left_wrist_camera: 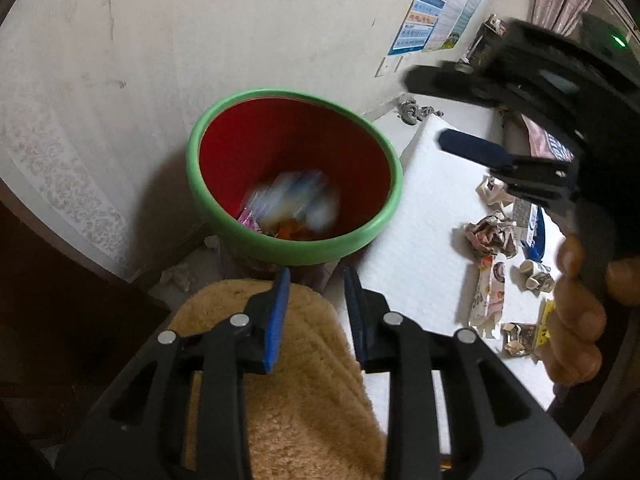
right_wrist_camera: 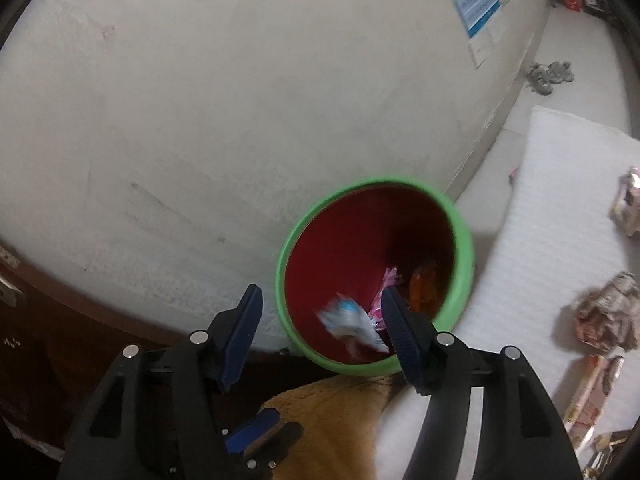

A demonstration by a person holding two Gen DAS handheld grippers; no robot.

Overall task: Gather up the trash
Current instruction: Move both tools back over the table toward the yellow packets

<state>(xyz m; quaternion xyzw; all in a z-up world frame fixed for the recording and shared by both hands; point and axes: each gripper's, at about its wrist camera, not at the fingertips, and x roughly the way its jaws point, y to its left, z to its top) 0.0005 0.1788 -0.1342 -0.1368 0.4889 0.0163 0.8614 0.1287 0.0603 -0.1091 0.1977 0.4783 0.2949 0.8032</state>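
Right tongs (right_wrist_camera: 320,332) gaping, wrapper (right_wrist_camera: 352,322) beyond, in bin (right_wrist_camera: 464,256)

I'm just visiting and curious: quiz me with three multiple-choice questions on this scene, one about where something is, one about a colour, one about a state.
1. Where does the bin stand?
A. against the wall
B. on the white mat
C. on the tan rug

2. What colour is the bin's rim?
A. blue
B. green
C. yellow

3. How is the right tool?
A. shut on a wrapper
B. shut and empty
C. open, holding nothing

Answers:
1 A, the wall rises right behind it, with the mat and rug beside it.
2 B, a green ring surrounds the red inside.
3 C, its jaws are spread with nothing between them, above the blurred wrapper in the bin.
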